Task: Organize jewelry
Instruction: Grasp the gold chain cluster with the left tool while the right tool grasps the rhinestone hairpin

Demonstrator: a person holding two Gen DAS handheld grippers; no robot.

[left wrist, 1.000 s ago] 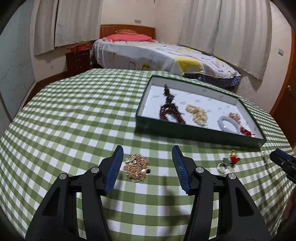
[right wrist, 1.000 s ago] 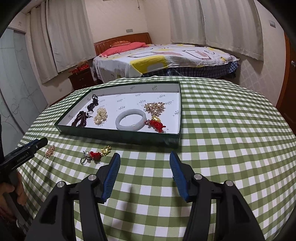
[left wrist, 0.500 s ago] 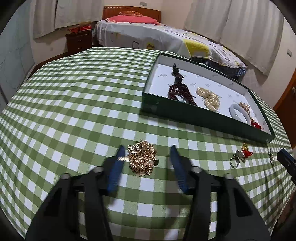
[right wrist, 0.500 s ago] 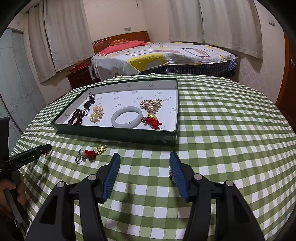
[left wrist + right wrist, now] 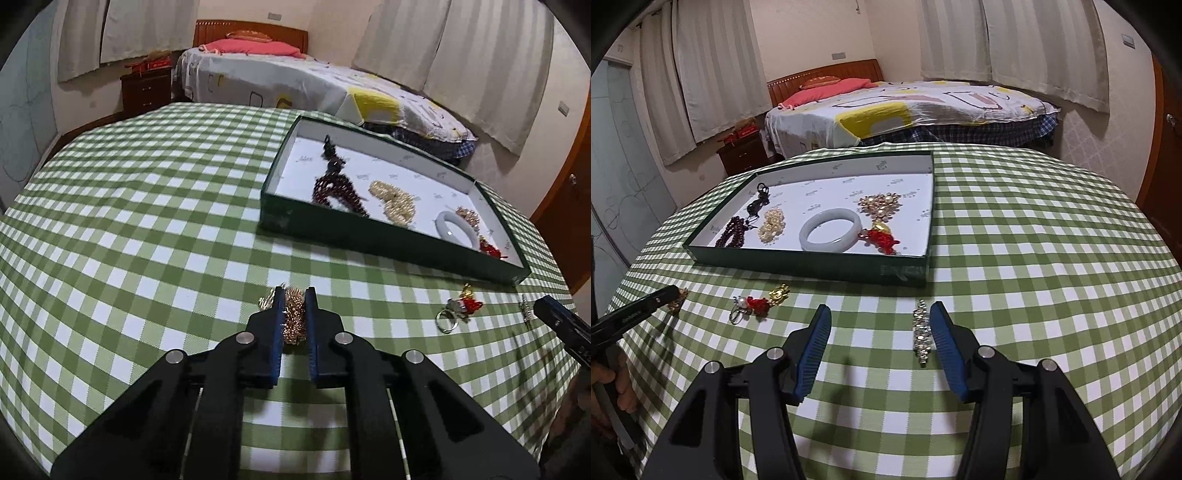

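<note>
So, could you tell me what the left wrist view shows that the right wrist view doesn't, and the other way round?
Only the left wrist view shows the left gripper from behind, its pads clamped on the gold brooch; its jaws have just been closing.

Only the right wrist view shows the right gripper with jaws open, the silver hair clip lying beside its right pad, and a hand at the left edge.

Both show the green tray holding the white bangle, and the red charm with ring on the checked tablecloth.
</note>
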